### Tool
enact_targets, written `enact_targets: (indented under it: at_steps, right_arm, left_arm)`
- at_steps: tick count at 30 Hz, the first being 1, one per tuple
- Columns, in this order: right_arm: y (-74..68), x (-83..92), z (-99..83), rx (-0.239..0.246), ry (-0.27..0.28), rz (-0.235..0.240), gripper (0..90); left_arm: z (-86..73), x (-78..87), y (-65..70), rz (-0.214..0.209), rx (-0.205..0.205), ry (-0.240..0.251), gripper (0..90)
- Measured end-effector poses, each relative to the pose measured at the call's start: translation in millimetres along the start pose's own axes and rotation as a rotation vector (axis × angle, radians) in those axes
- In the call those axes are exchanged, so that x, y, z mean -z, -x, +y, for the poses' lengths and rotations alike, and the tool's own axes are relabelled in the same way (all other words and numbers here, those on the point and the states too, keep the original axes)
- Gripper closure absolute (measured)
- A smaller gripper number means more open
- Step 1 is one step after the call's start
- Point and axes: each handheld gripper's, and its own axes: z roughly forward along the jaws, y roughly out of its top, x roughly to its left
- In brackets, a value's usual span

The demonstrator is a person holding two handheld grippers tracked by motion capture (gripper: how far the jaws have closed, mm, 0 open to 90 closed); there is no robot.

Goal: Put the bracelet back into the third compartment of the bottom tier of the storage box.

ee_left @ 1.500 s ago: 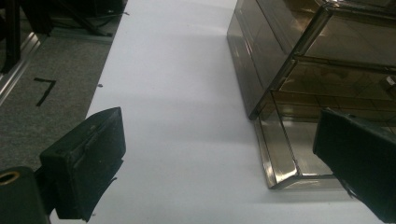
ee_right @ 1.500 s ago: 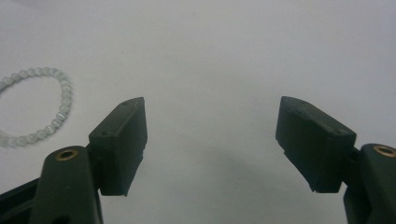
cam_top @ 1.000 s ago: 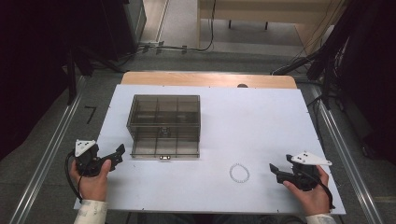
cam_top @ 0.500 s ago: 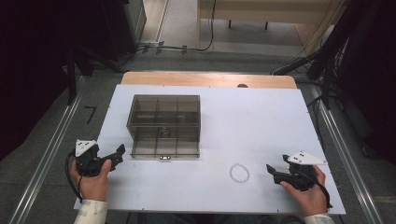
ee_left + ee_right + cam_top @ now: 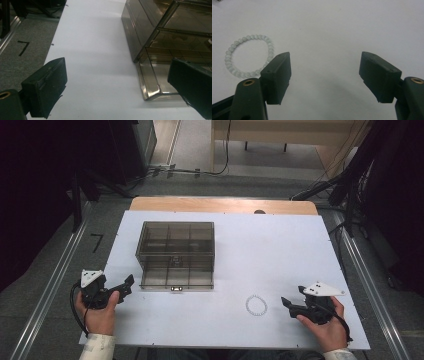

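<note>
A smoky translucent compartment box stands on the white board, left of centre, with a small latch on its near edge. A pale bead bracelet lies flat near the front, right of centre. My left gripper rests at the front left, open, jaws pointing at the box's near left corner. In the left gripper view the left gripper holds nothing. My right gripper sits at the front right, open and empty, a short way right of the bracelet. The bracelet lies just beyond the right gripper's left jaw.
A wooden strip edges the board's far side. Metal rails run along both sides over grey carpet. Cables and dark equipment stand beyond the table. A black mark is taped on the floor at left.
My right gripper has drifted slightly left toward the bracelet. The left gripper, box and bracelet have not moved.
</note>
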Motion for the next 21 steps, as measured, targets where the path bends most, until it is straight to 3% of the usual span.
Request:
enact_targets:
  at_steps: [21]
  right_arm:
    - [-7.4,-5.0,3.1,0.033,-0.013,0.028,25.2]
  left_arm:
    - [0.1,0.1,0.0,0.000,0.000,-0.001,3.0]
